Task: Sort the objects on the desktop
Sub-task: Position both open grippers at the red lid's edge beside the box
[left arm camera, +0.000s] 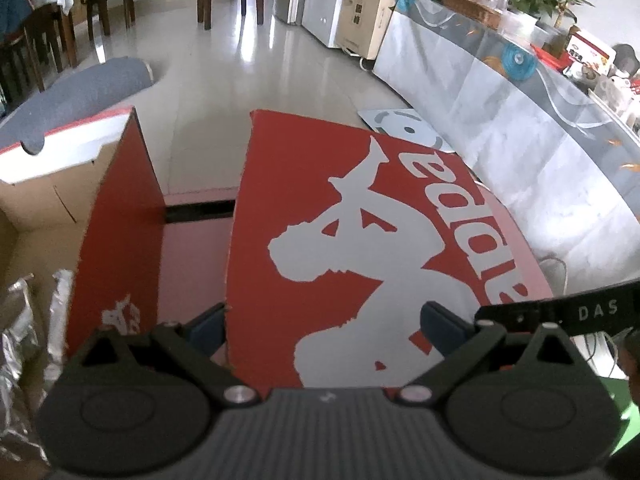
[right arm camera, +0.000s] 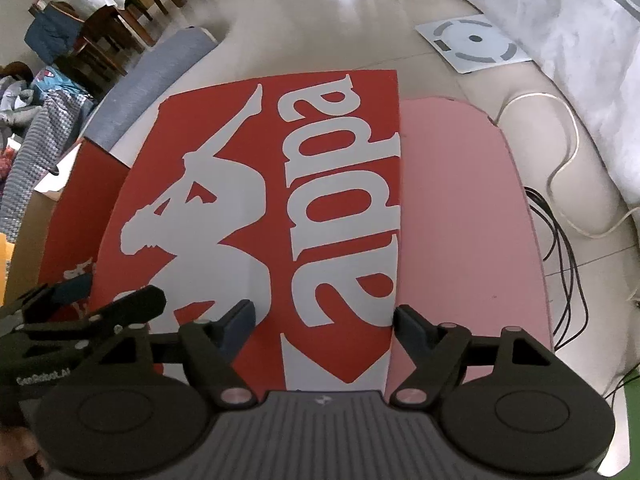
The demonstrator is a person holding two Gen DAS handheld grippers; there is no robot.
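Red shoebox lid (right arm camera: 256,208), printed with a white logo, lies flat on the pink tabletop (right arm camera: 464,216), its right long edge parallel to the table's bare strip. Left of the lid stands the open red shoebox (left arm camera: 116,216), crumpled silvery wrapping (left arm camera: 24,340) showing at its near end. Left gripper (left arm camera: 324,320) and right gripper (right arm camera: 324,320) both hover over the lid's near edge, jaws spread wide, holding nothing. Step in hand, by judgement: handling the lid (whether it is to go onto the box or has just been laid down, this scene does not settle). Any grasp calls for one finger under the lid's thin near edge. Open room: bare tabletop right of the lid; cables (right arm camera: 560,264) hang beyond that table edge.
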